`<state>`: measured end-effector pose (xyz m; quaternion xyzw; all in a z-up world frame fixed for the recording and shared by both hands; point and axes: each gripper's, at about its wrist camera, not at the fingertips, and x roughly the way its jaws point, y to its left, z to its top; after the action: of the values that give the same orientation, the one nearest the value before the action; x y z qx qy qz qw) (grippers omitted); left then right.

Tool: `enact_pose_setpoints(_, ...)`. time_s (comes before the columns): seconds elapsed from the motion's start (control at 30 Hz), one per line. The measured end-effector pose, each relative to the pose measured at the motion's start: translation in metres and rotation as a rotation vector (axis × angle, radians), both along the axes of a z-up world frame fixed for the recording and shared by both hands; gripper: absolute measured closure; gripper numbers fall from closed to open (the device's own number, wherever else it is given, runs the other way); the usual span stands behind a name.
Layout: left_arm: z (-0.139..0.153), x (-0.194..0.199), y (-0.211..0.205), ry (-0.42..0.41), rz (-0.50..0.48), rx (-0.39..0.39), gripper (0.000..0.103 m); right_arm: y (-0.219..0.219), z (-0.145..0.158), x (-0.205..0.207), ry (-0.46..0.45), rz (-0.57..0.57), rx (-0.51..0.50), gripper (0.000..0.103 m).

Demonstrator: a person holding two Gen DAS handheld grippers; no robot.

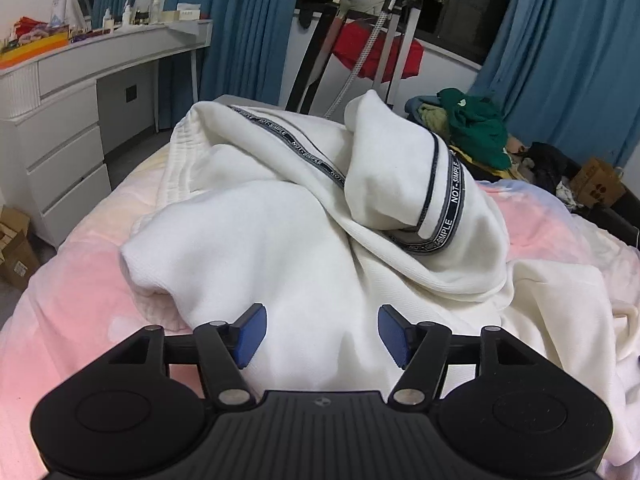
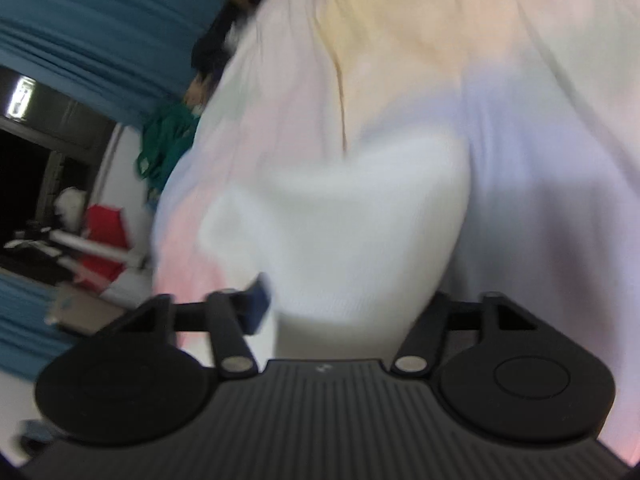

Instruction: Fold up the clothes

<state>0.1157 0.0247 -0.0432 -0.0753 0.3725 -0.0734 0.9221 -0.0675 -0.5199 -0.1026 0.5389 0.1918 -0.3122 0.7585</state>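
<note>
Covering right gripper: white garment; blurred.

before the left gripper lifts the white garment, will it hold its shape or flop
Probably flop: the white garment lies crumpled in soft folds on the bed. The knit looks thick, so likely heavyish and it should drape rather than flutter. The left gripper is open above it; its ribbed weave probably grips well, not slippery.

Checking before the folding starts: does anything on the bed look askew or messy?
Yes. The white garment lies crumpled in a heap on the pink blanket, its lettered trim twisted. The open left gripper holds nothing.
</note>
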Motion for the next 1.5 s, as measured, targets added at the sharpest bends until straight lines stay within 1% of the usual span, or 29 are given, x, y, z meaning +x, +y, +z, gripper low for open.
enact_pose_setpoints(0.03, 0.000, 0.001, 0.001, 0.006, 0.001, -0.006, 0.037, -0.002, 0.007, 0.007, -0.004, 0.009, -0.043, 0.085)
enact_pose_setpoints(0.07, -0.001, 0.001, 0.002, 0.011, 0.000, -0.014, 0.036, -0.003, 0.014, 0.015, -0.007, 0.015, -0.086, 0.093)
enact_pose_setpoints(0.13, 0.000, 0.002, 0.004, 0.014, 0.000, -0.030, 0.036, -0.002, 0.035, 0.029, -0.019, 0.006, -0.179, 0.095)
enact_pose_setpoints(0.3, 0.001, 0.006, 0.006, 0.031, 0.009, -0.079, 0.035, -0.016, 0.102, 0.025, -0.217, -0.041, -0.477, 0.096)
enact_pose_setpoints(0.4, 0.002, 0.008, 0.009, 0.041, 0.014, -0.114, 0.035, -0.042, 0.116, 0.012, -0.265, -0.086, -0.585, 0.098)
enact_pose_setpoints(0.47, 0.002, 0.011, 0.010, 0.049, 0.016, -0.127, 0.035, -0.058, 0.099, 0.000, -0.205, -0.109, -0.629, 0.098)
enact_pose_setpoints(0.5, 0.002, 0.012, 0.010, 0.051, 0.019, -0.122, 0.035, -0.068, 0.083, -0.003, -0.162, -0.116, -0.611, 0.098)
enact_pose_setpoints(0.53, 0.001, 0.013, 0.009, 0.053, 0.022, -0.116, 0.035, -0.079, 0.062, -0.004, -0.110, -0.124, -0.562, 0.098)
enact_pose_setpoints(0.6, -0.001, 0.014, 0.010, 0.061, 0.028, -0.113, 0.035, -0.100, 0.018, -0.008, -0.013, -0.146, -0.433, 0.097)
enact_pose_setpoints(0.67, -0.002, 0.016, 0.012, 0.079, 0.031, -0.132, 0.035, -0.114, -0.022, -0.016, 0.042, -0.176, -0.290, 0.097)
enact_pose_setpoints(0.7, -0.002, 0.016, 0.013, 0.081, 0.033, -0.136, 0.035, -0.118, -0.037, -0.022, 0.042, -0.192, -0.238, 0.097)
enact_pose_setpoints(0.73, -0.002, 0.016, 0.014, 0.081, 0.036, -0.135, 0.035, -0.122, -0.048, -0.026, 0.041, -0.203, -0.198, 0.095)
enact_pose_setpoints(0.8, 0.000, 0.016, 0.016, 0.075, 0.046, -0.131, 0.035, -0.124, -0.050, -0.026, 0.051, -0.194, -0.176, 0.093)
enact_pose_setpoints(0.87, 0.000, 0.019, 0.017, 0.073, 0.054, -0.130, 0.035, -0.118, -0.034, -0.020, 0.148, -0.165, -0.210, 0.089)
enact_pose_setpoints(0.9, 0.000, 0.019, 0.017, 0.071, 0.053, -0.120, 0.035, -0.115, -0.026, -0.017, 0.190, -0.151, -0.221, 0.082)
enact_pose_setpoints(0.93, -0.001, 0.019, 0.016, 0.068, 0.051, -0.110, 0.035, -0.108, -0.018, -0.016, 0.210, -0.141, -0.218, 0.072)
enact_pose_setpoints(0.97, -0.002, 0.018, 0.015, 0.066, 0.050, -0.099, 0.035, -0.098, -0.011, -0.013, 0.217, -0.129, -0.215, 0.066)
enact_pose_setpoints(1.03, -0.003, 0.018, 0.014, 0.060, 0.048, -0.079, 0.035, -0.078, 0.003, -0.009, 0.231, -0.107, -0.215, 0.032)
enact_pose_setpoints(1.1, -0.004, 0.017, 0.013, 0.055, 0.046, -0.059, 0.035, -0.062, 0.023, -0.001, 0.245, -0.089, -0.254, 0.023)
enact_pose_setpoints(1.17, -0.002, 0.015, 0.012, 0.047, 0.045, -0.039, 0.035, -0.043, 0.047, 0.001, 0.244, -0.068, -0.308, 0.024)
enact_pose_setpoints(1.23, 0.002, 0.014, 0.012, 0.045, 0.047, -0.013, 0.035, -0.026, 0.071, 0.005, 0.216, -0.030, -0.345, 0.024)
enact_pose_setpoints(1.27, 0.003, 0.014, 0.015, 0.048, 0.047, -0.021, 0.034, -0.013, 0.084, 0.006, 0.189, -0.001, -0.360, 0.024)
enact_pose_setpoints(1.37, 0.006, 0.012, 0.026, 0.063, 0.049, -0.058, 0.026, 0.034, 0.120, 0.010, 0.100, 0.124, -0.403, 0.024)
enact_pose_setpoints(1.47, 0.008, 0.009, 0.043, 0.081, 0.066, -0.103, 0.026, 0.086, 0.143, 0.015, -0.018, 0.280, -0.413, 0.024)
enact_pose_setpoints(1.5, 0.008, 0.007, 0.050, 0.085, 0.080, -0.114, 0.022, 0.102, 0.147, 0.017, -0.052, 0.324, -0.409, 0.025)
